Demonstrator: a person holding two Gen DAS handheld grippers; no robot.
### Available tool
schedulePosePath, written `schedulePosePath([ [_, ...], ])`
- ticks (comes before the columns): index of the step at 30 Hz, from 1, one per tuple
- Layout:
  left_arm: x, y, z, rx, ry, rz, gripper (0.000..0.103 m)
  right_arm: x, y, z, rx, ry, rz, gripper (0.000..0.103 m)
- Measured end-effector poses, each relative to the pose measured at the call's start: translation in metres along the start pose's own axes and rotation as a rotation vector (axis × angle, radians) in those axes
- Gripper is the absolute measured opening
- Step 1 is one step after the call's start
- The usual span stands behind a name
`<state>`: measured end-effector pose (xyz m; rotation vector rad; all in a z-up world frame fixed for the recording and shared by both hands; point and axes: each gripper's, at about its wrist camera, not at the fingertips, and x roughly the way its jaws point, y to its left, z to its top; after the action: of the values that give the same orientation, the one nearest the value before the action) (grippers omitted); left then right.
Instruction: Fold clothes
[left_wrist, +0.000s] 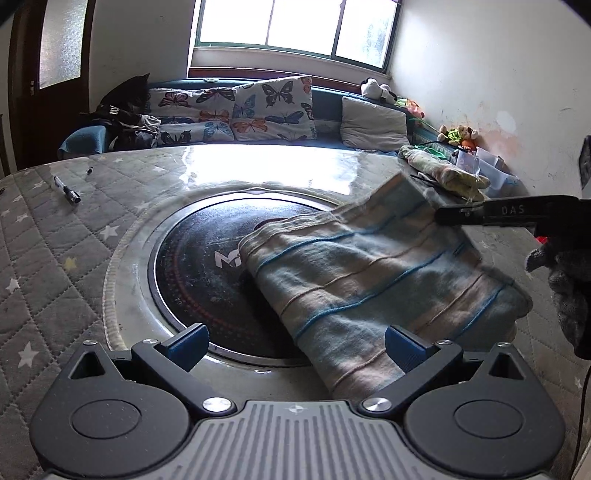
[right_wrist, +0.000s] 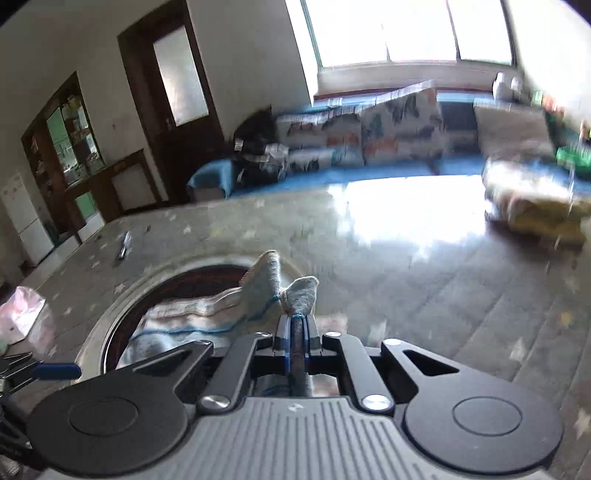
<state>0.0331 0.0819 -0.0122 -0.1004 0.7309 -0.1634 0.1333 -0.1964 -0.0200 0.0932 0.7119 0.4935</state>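
Right claw (right_wrist: 295, 326) pinching striped towel (left_wrist: 369, 284) corner (lifted), left claw (left_wrist: 295, 343) spread beside it

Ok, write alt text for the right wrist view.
The right gripper has its jaws shut on a bunched corner of a striped blue and beige cloth, which trails down over a round dark cooktop set in a star-patterned quilted table cover. Behind are a cushioned blue sofa and a bright window.

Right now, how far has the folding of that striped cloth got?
Partly done, it seems. The striped cloth already lies doubled over the round black cooktop. In hand: the right gripper pinches one lifted corner, while the left gripper hangs open, holding nothing. Left: laying that corner down and flattening the cloth.
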Motion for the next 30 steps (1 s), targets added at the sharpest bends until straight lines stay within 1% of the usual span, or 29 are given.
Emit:
schedulePosePath([
  [1, 0.001, -0.001, 0.0, 0.001, 0.003, 0.0, 0.103, 0.004, -0.002, -0.001, 0.006, 0.027, 0.008, 0.006],
  [5, 0.004, -0.003, 0.0, 0.007, 0.006, 0.003, 0.103, 0.004, -0.008, -0.002, 0.03, 0.004, -0.053, 0.016],
  [9, 0.006, -0.006, 0.001, 0.02, 0.005, 0.009, 0.103, -0.005, -0.002, -0.001, 0.0, -0.043, -0.062, 0.017],
  [12, 0.009, -0.01, 0.0, 0.035, 0.011, 0.011, 0.103, -0.003, 0.016, 0.0, -0.103, -0.033, -0.001, 0.017],
  [13, 0.01, -0.011, -0.001, 0.042, 0.015, 0.011, 0.103, 0.002, 0.024, 0.0, -0.145, -0.02, 0.018, 0.022],
  [14, 0.012, -0.012, -0.002, 0.049, 0.02, 0.011, 0.103, 0.008, 0.031, 0.001, -0.184, -0.009, 0.023, 0.026],
  [16, 0.014, -0.014, -0.004, 0.063, 0.029, 0.012, 0.103, 0.024, 0.04, 0.002, -0.243, 0.023, 0.025, 0.027],
  [18, 0.017, -0.016, -0.007, 0.077, 0.038, 0.013, 0.103, 0.041, 0.042, 0.005, -0.259, 0.057, 0.01, 0.027],
  [20, 0.02, -0.017, -0.009, 0.089, 0.048, 0.015, 0.103, 0.052, 0.038, 0.009, -0.243, 0.082, -0.016, 0.027],
  [22, 0.023, -0.016, -0.011, 0.089, 0.059, 0.016, 0.103, 0.059, 0.025, 0.017, -0.19, 0.098, -0.036, 0.027],
  [24, 0.024, -0.014, -0.012, 0.087, 0.062, 0.014, 0.103, 0.058, 0.011, 0.021, -0.111, 0.101, -0.041, 0.026],
  [26, 0.024, -0.012, -0.013, 0.088, 0.06, 0.015, 0.103, 0.05, -0.001, 0.021, -0.092, 0.087, -0.102, 0.028],
  [28, 0.023, -0.012, -0.014, 0.089, 0.058, 0.018, 0.103, 0.033, -0.007, 0.018, -0.071, 0.055, -0.078, 0.028],
  [29, 0.022, -0.011, -0.014, 0.09, 0.058, 0.019, 0.103, 0.023, -0.007, 0.016, -0.061, 0.03, -0.049, 0.028],
  [30, 0.021, -0.01, -0.014, 0.091, 0.057, 0.02, 0.103, 0.01, -0.002, 0.011, -0.082, 0.002, -0.021, 0.028],
])
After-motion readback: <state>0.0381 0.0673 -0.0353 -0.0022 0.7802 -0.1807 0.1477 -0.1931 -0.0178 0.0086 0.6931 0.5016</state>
